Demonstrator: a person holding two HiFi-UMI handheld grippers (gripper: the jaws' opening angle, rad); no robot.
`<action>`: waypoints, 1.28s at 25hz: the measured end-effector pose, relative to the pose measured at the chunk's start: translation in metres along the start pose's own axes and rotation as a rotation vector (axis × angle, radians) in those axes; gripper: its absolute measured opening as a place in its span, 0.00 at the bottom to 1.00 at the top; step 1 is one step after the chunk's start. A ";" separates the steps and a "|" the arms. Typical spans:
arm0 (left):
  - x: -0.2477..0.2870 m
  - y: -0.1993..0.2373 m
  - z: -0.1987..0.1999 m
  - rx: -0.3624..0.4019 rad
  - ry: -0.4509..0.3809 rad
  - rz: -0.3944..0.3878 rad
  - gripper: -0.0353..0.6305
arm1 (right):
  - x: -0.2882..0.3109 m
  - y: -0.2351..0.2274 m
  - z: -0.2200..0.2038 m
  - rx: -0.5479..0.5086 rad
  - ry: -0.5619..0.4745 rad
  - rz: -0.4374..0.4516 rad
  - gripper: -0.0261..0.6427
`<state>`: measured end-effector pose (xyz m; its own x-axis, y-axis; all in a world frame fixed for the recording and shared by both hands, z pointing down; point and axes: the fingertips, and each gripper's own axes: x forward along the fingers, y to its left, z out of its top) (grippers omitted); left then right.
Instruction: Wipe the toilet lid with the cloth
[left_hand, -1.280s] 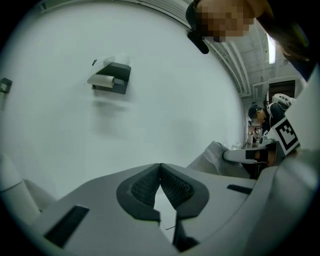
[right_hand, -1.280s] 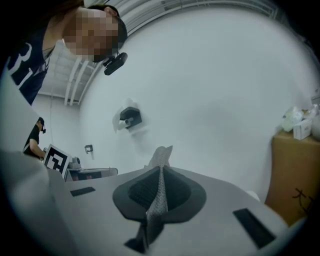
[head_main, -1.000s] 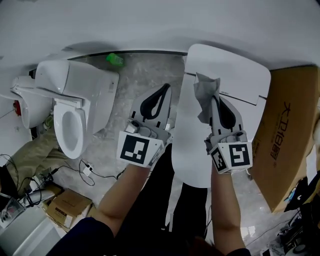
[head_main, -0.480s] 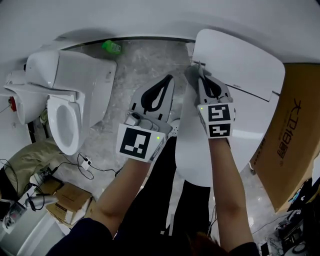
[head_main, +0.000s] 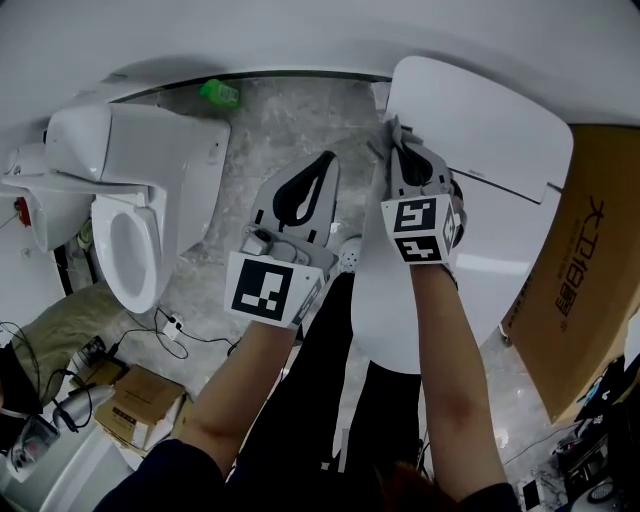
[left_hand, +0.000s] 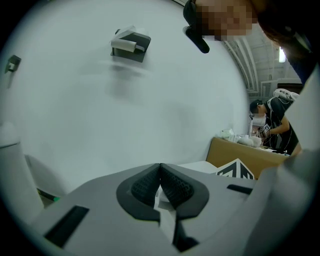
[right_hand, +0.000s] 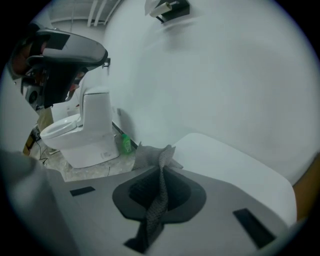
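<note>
Our right tongs (head_main: 396, 148) are clamped on the grey cloth (right_hand: 150, 156), which sits at the back left edge of the white toilet lid (head_main: 380, 300). Our left tongs (head_main: 328, 165) are closed and empty, off to the side. We judge the wiping barely begun, with most of the lid left to do.

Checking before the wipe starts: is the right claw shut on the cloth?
Shut on it. The right claw has the grey cloth pinched between its jaws, with a bunch sticking out past the tips.
</note>
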<state>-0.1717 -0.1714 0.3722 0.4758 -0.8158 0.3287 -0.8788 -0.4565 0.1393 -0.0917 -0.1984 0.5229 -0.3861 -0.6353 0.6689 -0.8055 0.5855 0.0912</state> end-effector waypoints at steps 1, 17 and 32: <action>0.000 -0.001 -0.001 0.006 0.006 -0.004 0.08 | 0.000 0.000 0.000 -0.005 -0.005 0.001 0.08; 0.019 -0.032 0.006 -0.003 -0.029 -0.016 0.08 | -0.026 -0.046 -0.031 0.174 0.035 -0.005 0.08; 0.033 -0.066 -0.010 0.066 0.027 -0.071 0.08 | -0.128 -0.213 -0.161 0.194 0.193 -0.304 0.08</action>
<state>-0.0979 -0.1643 0.3835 0.5352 -0.7710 0.3452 -0.8380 -0.5362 0.1016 0.2013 -0.1605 0.5364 -0.0407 -0.6481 0.7605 -0.9470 0.2677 0.1774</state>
